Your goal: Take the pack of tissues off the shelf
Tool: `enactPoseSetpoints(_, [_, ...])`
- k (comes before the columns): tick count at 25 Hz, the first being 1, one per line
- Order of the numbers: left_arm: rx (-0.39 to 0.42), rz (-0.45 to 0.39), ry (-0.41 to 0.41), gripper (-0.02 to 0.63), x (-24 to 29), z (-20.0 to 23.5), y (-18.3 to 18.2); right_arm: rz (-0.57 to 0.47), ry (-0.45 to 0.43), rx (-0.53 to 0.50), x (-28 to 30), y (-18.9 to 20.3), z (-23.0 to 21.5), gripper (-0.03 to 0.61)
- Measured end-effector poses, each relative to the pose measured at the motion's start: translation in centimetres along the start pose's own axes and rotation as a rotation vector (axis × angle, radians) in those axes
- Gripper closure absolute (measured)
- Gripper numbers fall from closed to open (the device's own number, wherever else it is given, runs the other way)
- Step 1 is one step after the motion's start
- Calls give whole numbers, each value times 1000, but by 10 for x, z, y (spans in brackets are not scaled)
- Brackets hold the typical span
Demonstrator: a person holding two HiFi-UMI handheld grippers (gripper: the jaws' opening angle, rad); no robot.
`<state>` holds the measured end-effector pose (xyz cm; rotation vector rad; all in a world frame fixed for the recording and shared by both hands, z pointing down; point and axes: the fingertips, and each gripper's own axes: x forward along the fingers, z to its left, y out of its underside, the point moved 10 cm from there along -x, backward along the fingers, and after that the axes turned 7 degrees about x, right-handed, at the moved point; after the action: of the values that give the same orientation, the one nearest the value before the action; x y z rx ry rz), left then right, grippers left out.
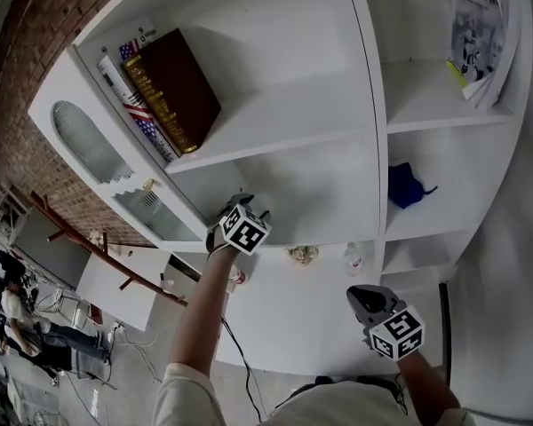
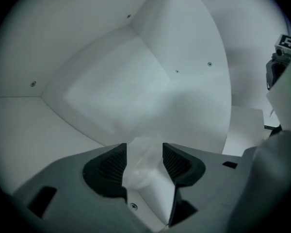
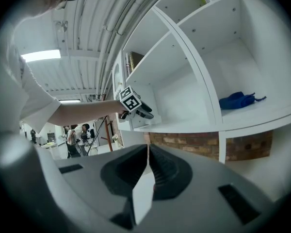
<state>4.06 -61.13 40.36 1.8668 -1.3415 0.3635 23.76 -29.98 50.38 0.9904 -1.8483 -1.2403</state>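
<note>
The pack of tissues (image 2: 138, 169) is pictured between the wide-spread jaws of the left gripper (image 2: 144, 148), near the front edge of a white shelf (image 2: 87, 106) compartment; the pads appear not yet pressed on it. A square, gentle closure across the soft wrap is advised before withdrawal. The right gripper (image 3: 148, 171) is held closed and empty.

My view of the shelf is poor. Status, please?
Left tongs open, tissue pack between them. Right tongs shut, empty. Nothing in the way.
</note>
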Motion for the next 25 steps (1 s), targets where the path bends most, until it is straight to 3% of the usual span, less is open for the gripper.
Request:
enactPoseSetpoints(6, [-91, 28, 75, 402, 31, 5, 8, 4, 13, 21, 2, 1, 2, 546])
enactPoseSetpoints(9, [-146, 15, 69, 533, 38, 7, 10, 6, 27, 31, 0, 1, -1, 545])
enactPoseSetpoints(12, [-180, -6, 70, 574, 40, 7, 11, 7, 38, 46, -1, 1, -5, 545])
enactPoseSetpoints(25, [-265, -170, 15, 589, -2, -3, 14, 22, -4, 34, -1, -1, 2, 546])
